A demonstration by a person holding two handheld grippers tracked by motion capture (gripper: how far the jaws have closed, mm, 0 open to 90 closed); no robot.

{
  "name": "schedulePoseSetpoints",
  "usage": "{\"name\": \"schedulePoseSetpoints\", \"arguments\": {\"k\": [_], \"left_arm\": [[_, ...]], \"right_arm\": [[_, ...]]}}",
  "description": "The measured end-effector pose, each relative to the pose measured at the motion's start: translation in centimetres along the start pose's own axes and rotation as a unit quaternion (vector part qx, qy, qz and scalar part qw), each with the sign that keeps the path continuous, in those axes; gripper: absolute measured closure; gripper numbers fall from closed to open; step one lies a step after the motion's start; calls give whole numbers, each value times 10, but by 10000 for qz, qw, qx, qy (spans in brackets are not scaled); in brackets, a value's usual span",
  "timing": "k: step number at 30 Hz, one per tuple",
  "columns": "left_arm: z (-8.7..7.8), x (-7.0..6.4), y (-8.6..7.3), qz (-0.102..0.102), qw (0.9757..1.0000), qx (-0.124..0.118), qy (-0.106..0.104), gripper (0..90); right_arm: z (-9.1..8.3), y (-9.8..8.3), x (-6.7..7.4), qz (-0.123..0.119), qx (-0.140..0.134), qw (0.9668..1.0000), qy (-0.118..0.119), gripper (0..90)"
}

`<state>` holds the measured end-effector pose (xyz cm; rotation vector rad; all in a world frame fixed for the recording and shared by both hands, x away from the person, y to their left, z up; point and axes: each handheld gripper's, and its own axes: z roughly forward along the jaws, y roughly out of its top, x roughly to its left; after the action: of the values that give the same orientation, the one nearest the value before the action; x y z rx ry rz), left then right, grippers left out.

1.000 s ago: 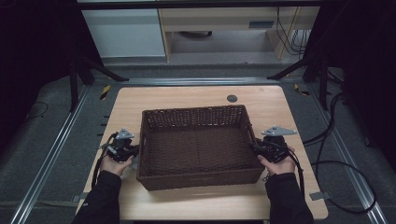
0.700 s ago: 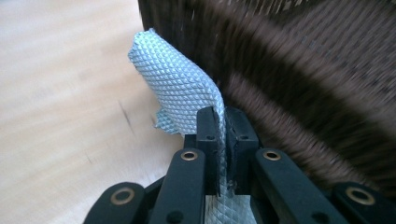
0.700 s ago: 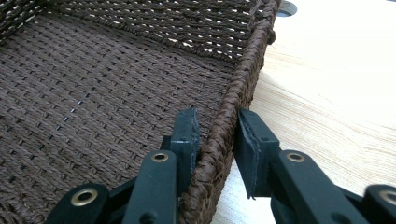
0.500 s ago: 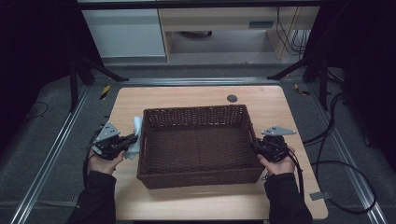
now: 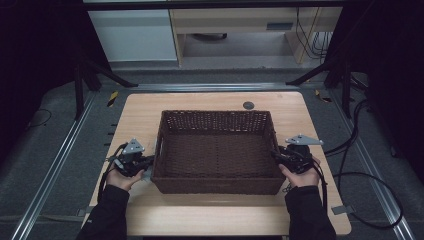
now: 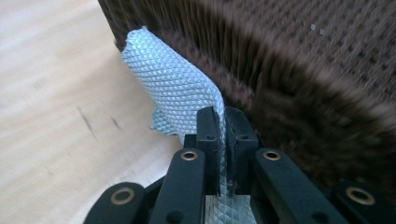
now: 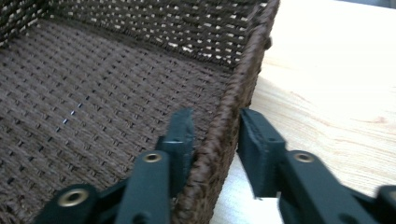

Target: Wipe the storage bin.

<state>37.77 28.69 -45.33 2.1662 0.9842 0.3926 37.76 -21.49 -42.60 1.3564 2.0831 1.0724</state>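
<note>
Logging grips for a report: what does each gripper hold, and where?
Left gripper: grey mesh cloth, pinched at its edge. Right gripper: nothing; jaws opening astride the basket rim.

High view sits above the person's side, looking forward and down across the whole wooden table [image 5: 140,107], with floor and cabinets beyond its far edge. Forearms enter from the near edge; the wicker basket [image 5: 218,186] sits centre frame. Left gripper view rides low and very close, facing along its jaws at the basket's left outer wall [image 6: 303,74], a grey mesh cloth [image 6: 175,81] right in front of the lens, tabletop off to one side. Right gripper view is just as close, straddling the basket's right rim [image 7: 233,107], facing across the woven floor towards the far wall. All three share that basket.
</note>
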Motion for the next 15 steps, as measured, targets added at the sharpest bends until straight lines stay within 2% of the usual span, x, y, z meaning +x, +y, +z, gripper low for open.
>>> {"name": "schedulePoseSetpoints", "arguments": {"k": [3,5,7,11,15], "left_arm": [[0,-2,-6,-41,9999,75,-66,849],[-1,-4,-10,6,9999,145,-58,849],[-4,-4,-9,10,10000,74,-35,849],[-22,-4,0,9,9992,-389,66,849],[-45,-4,7,9,9959,-895,138,848]], "right_arm": [[-1,0,0,-38,-15,10000,-27,606],[-1,0,1,-73,-10,10000,-53,602],[-2,0,1,-75,-9,10000,-40,594],[-4,1,0,-42,-20,10000,33,591],[0,0,2,-97,113,9999,-8,620]]}}
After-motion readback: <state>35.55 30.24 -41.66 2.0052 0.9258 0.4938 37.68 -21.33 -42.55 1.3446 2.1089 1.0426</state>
